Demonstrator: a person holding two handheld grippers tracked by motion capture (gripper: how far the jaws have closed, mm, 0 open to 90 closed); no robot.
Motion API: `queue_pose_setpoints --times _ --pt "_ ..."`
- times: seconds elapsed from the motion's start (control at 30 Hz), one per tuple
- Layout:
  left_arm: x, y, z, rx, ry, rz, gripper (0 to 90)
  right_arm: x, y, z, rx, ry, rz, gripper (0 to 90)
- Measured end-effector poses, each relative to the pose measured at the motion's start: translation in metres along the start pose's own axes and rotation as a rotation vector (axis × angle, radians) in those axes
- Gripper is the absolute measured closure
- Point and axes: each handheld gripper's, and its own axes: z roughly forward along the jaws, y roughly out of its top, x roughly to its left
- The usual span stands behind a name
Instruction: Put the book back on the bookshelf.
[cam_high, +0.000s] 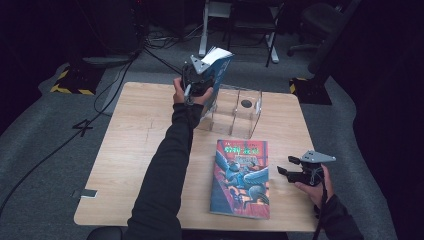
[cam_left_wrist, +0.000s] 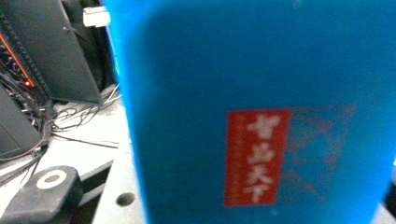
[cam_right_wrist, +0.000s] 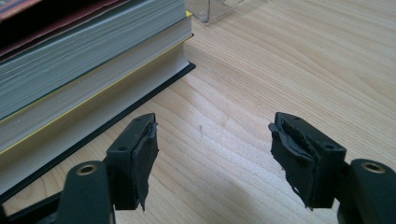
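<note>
— What do you have on your arms?

— Long dark sleeves, down to both wrists. Your left gripper is black with a grey three-cornered plate on top; your right gripper is black too, with the same grey plate and a dark cable trailing along your sleeve.

— And your jaws up close?

— Black blocks with worn, ragged rubber pads, small screw holes, and brass-ringed holes in the rounded arms below.

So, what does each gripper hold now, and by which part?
The left gripper holds the blue book upright over the clear holder, gripped at its lower part. The right gripper is open, holding nothing.
</note>
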Motion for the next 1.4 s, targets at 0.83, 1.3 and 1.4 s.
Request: queue_pose_setpoints --times 0.83,1.3,1.4 --pt "0.013 -0.047 0.033 -0.102 0.009 -0.077 60.3 0.004 0.002 0.001 -0.019 0.020 -0.025 32.9" --pt "0.022 -0.066 0.012 -0.086 -0.044 -0.119 59.1 0.005 0.002 0.001 -0.016 0.029 -0.028 33.0" --pt "0.021 -0.064 0.011 -0.069 -0.053 -0.100 58.9 0.005 0.001 0.000 -0.015 0.023 -0.025 33.0"
